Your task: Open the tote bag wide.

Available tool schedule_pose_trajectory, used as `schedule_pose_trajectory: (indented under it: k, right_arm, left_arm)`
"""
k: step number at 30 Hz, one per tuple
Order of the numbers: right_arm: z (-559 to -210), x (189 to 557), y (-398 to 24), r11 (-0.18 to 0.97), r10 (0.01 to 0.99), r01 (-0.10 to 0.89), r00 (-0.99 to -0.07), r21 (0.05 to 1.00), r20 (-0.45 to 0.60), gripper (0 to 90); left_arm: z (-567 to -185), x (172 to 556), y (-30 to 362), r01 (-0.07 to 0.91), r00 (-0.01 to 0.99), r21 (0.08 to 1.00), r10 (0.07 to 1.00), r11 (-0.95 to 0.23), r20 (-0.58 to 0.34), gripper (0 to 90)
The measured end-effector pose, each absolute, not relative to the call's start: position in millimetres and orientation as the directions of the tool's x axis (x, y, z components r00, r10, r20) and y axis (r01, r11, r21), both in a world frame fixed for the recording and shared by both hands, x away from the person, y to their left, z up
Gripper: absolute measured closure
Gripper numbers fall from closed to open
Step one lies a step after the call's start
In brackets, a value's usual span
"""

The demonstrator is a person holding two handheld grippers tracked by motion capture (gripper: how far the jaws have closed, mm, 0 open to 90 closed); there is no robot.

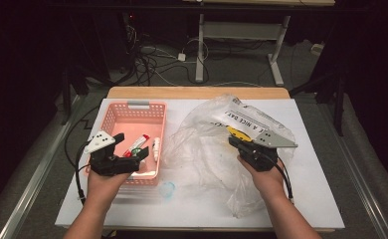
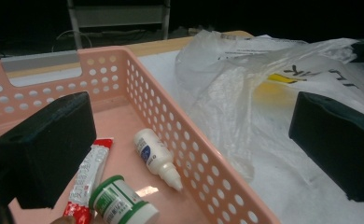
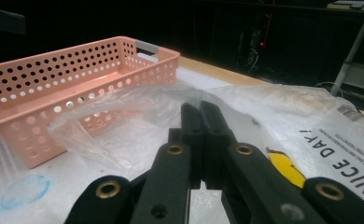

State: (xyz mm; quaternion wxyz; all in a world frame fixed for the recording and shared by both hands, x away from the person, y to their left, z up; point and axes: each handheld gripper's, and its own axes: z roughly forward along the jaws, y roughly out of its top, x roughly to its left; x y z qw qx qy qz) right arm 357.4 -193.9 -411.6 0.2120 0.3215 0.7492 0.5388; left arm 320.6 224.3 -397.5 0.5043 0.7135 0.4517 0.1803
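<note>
Two claws are ours: the left gripper, jaws spread wide and empty, hangs over the perforated pink plastic basket, with a red-and-white tube, green-capped jar and small white dropper bottle just below. To its right, the right gripper has its jaws pinched together on the crinkled clear plastic bag.

One pink perforated basket stands at the desk's left edge, holding three things: one red-and-white tube, one white dropper bottle and one green-capped white jar. One clear plastic bag lies across the desk's middle and right side. Two grippers are present, the left gripper and the right gripper.
</note>
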Motion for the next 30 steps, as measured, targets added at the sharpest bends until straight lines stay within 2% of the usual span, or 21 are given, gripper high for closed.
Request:
schedule_pose_trajectory:
  k: [8, 17, 30]
  right_arm:
    - [-411.8, 359.8, -204.2, 0.193, 0.715, 0.267, -0.697, 0.944, 0.051, 90.0]
    - [-410.9, 360.9, -207.9, 0.178, 0.723, 0.273, -0.688, 0.946, 0.062, 90.0]
    - [-411.7, 363.1, -212.7, 0.179, 0.728, 0.278, -0.682, 0.944, 0.063, 90.0]
  left_arm:
    - [-400.3, 346.9, 222.7, 0.499, 0.512, 0.863, 0.828, -0.071, -0.228, 0.3]
    - [-405.1, 372.2, 225.7, 0.523, 0.5, 0.846, 0.84, -0.101, -0.209, 0.3]
    - [-417.2, 406.6, 236.2, 0.612, 0.461, 0.783, 0.856, -0.116, -0.233, 1.6]
